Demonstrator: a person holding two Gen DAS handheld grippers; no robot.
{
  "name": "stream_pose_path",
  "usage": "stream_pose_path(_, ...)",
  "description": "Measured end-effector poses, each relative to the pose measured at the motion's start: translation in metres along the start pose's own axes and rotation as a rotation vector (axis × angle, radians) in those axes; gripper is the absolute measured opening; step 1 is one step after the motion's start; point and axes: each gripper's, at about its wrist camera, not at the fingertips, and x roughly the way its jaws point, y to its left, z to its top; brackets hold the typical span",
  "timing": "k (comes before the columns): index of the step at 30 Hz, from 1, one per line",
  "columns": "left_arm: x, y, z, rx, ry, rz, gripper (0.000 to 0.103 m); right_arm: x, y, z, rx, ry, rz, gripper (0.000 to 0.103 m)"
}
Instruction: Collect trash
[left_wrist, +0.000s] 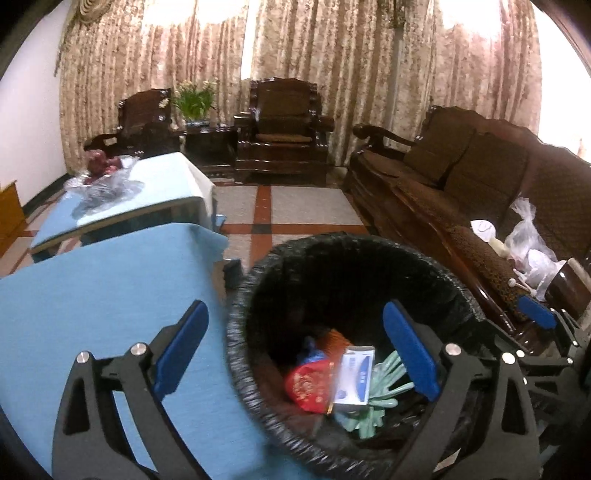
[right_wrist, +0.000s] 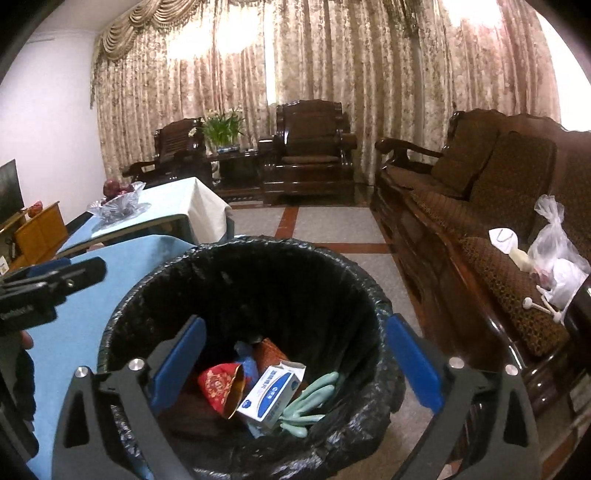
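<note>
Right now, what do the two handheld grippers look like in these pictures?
Both look alike. The left gripper and right gripper each have a black plastic frame with triangular cut-outs, round silver bolts and two flat blue finger pads. No cables or sleeves are visible.

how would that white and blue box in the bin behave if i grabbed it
The box looks like thin card with an open flap, so probably light and easy to crush. It leans on the green gloves, so it may slide when nudged.
</note>
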Motion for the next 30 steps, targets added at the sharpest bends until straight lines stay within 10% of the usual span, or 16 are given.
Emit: stream_pose_path(30,-0.154,0.08,-0.029,-0.078,-0.05,0.206,0.098,-0.098,0.112,0.027,-0.066,-0.049,0.2,0.097)
